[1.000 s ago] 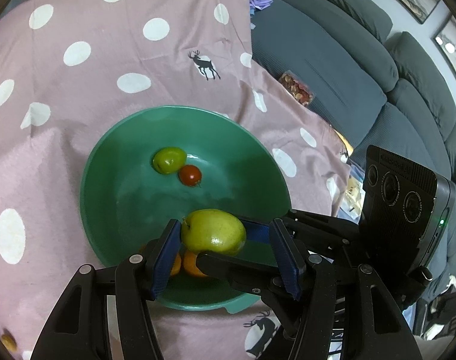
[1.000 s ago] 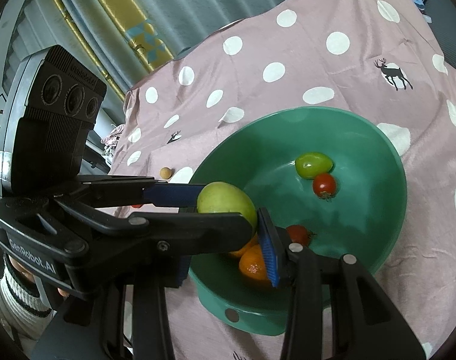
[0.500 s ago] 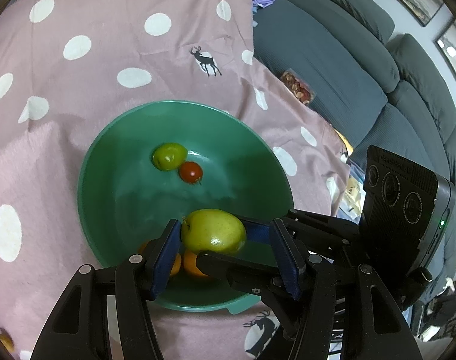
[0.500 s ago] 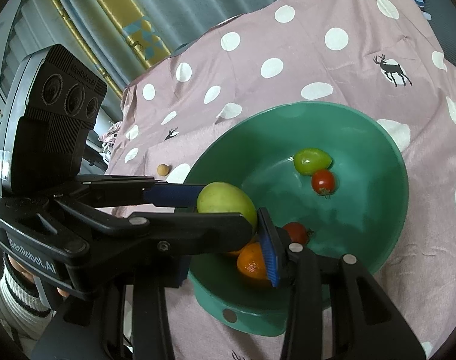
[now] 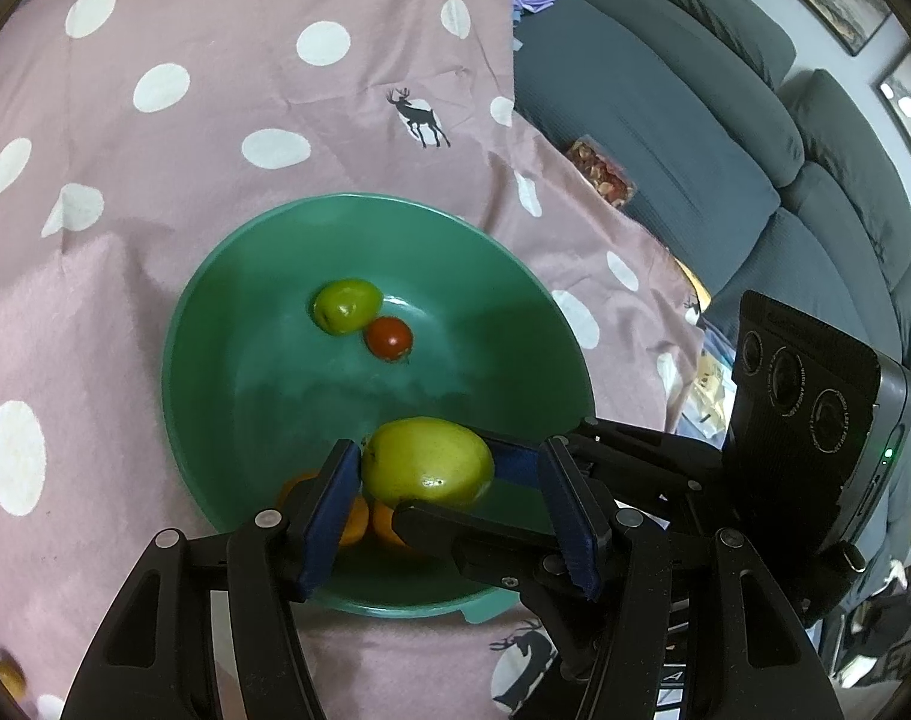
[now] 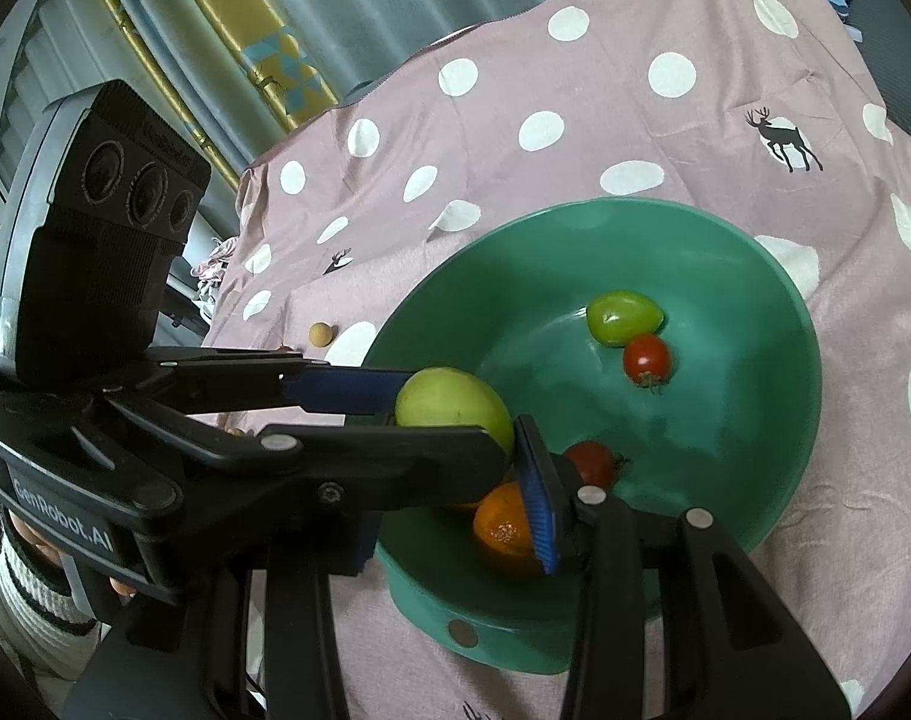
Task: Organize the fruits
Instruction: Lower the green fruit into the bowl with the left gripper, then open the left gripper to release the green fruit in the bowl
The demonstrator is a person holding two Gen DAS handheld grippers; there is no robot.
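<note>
- A small tan fruit lay on the spotted cloth, not yet collected.
- The left gripper stood part open around the apple: one pad touched it and the other stood clear.
- The right gripper, crossing it, seemed clamped on that apple, over the near side of the bowl.
- The bowl already held tomatoes and oranges. The apple's release was judged to be next.

Soft even daylight, sharp center, strong fisheye warp w/ dark vignette at edges.
</note>
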